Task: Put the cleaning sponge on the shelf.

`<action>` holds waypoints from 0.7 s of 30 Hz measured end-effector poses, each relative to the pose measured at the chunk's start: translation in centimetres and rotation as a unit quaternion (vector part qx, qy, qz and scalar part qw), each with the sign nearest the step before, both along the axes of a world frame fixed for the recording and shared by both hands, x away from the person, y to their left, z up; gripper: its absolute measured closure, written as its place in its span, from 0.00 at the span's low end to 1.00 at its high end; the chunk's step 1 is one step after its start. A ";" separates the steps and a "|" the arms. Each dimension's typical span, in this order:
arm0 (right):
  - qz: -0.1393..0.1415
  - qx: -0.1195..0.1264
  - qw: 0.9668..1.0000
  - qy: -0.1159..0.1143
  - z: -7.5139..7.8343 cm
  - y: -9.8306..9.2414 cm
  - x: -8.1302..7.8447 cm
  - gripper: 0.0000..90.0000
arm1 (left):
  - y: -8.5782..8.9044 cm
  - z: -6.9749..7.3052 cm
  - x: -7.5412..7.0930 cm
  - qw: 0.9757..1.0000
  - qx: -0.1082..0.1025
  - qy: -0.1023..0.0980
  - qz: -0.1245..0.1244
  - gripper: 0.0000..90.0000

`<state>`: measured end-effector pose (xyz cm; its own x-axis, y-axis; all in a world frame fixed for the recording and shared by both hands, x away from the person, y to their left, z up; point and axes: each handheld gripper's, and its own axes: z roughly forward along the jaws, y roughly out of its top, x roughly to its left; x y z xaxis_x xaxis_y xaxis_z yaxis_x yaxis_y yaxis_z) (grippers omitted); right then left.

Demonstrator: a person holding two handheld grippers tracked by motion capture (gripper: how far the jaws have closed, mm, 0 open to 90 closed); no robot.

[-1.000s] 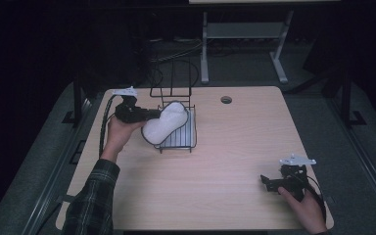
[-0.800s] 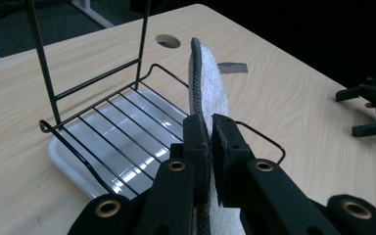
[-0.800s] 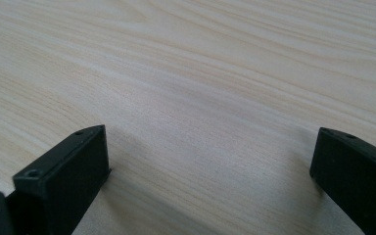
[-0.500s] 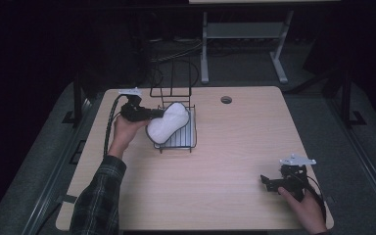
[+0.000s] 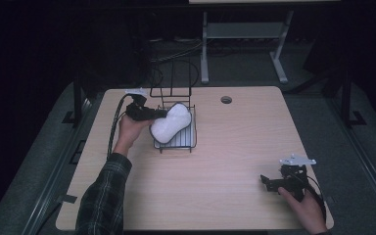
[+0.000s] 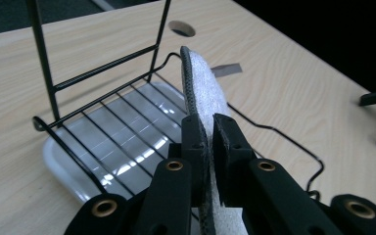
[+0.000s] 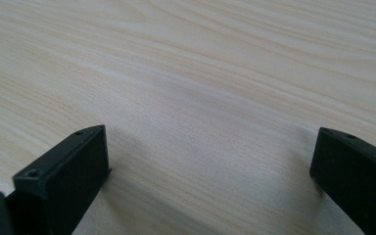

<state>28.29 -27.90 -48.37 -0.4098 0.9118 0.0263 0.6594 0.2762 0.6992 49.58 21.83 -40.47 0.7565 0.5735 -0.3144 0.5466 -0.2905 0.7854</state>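
Note:
My left gripper [image 5: 159, 115] [image 6: 209, 133] is shut on a white, insole-shaped foam pad [image 5: 169, 125] [image 6: 201, 81] with a dark edge, pinching it on edge. Its jaws have just been opening a little, with the pad still between the pads. The pad stands over a black wire rack [image 5: 177, 142] [image 6: 105, 120] that sits on a shiny white tray [image 6: 61, 164] at the table's back left. My right gripper [image 5: 270, 182] [image 7: 210, 161] rests open on the bare wood near the front right corner, with nothing between its jaws.
The rack's tall wire back [image 5: 171, 81] [image 6: 44, 63] rises behind the pad. A round cable hole [image 5: 226, 100] [image 6: 182, 28] lies in the tabletop [image 5: 225, 147] to the right of the rack. A metal stand [image 5: 245, 34] is beyond the table's far edge.
My left hand has shifted slightly toward the rack and lowered, bringing the white pad down closer to the wires. The right gripper has stayed where it was.

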 end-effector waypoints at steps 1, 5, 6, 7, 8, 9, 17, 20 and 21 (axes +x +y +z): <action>0.000 0.000 1.000 0.000 0.0 0.0 0.0 0.01 | 0.0 0.0 0.0 1.000 0.000 0.000 0.000 0.92; 0.000 0.000 1.000 0.000 0.0 0.0 0.0 0.01 | 0.1 -0.2 0.1 1.000 0.014 0.001 0.008 0.89; 0.000 0.000 1.000 0.000 0.0 0.0 0.0 0.01 | 0.1 -0.1 0.1 1.000 0.018 0.000 0.010 0.88; 0.000 0.000 1.000 0.000 0.0 0.0 0.0 0.01 | 0.0 -0.1 0.1 1.000 0.022 0.000 0.012 0.85; 0.000 0.000 1.000 0.000 0.0 0.0 0.0 0.01 | 0.0 -0.1 0.1 1.000 0.026 0.000 0.014 0.81; 0.000 0.000 1.000 0.000 0.0 0.0 0.0 0.01 | 0.1 -0.1 0.0 0.999 0.028 -0.001 0.017 0.78; 0.000 0.000 1.000 0.000 0.0 0.0 0.0 0.01 | 0.2 0.4 -0.4 0.999 0.035 -0.008 0.016 0.78; 0.000 0.000 1.000 0.000 0.0 0.0 0.0 0.01 | 0.0 0.7 -1.2 0.999 0.032 -0.015 0.003 0.89; 0.000 0.000 1.000 0.000 0.0 0.0 0.0 0.01 | 0.0 0.7 -1.2 0.999 0.032 -0.015 0.003 0.92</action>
